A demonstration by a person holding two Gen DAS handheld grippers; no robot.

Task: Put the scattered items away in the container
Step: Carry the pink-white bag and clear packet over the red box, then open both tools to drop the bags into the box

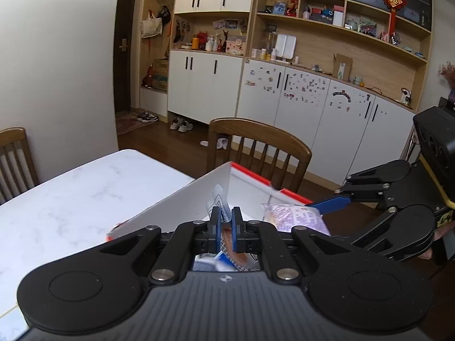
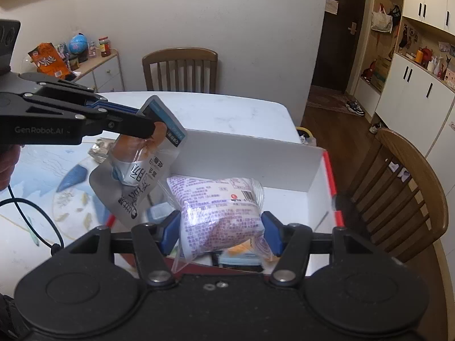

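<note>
A white box with a red rim (image 1: 176, 207) (image 2: 250, 164) stands at the table's edge. My left gripper (image 1: 225, 221) (image 2: 150, 125) is shut on the top of a clear bread packet (image 1: 220, 199) (image 2: 142, 156) with blue and white print, which hangs over the box's near-left corner. My right gripper (image 2: 221, 231) (image 1: 315, 220) is shut on a purple-printed snack packet (image 2: 221, 216) (image 1: 295, 218), its blue pads (image 2: 170, 230) pressing both sides. That packet is held above the inside of the box. A blue packet (image 2: 241, 258) lies on the box floor beneath it.
The white marble table (image 1: 71, 199) (image 2: 227, 113) carries a patterned placemat (image 2: 71, 199), a black cable (image 2: 37, 221) and a crumpled clear wrapper (image 2: 99, 149). Wooden chairs (image 1: 256, 142) (image 2: 398, 187) (image 2: 179, 68) stand around the table. A person's hand (image 2: 8, 164) holds the left gripper.
</note>
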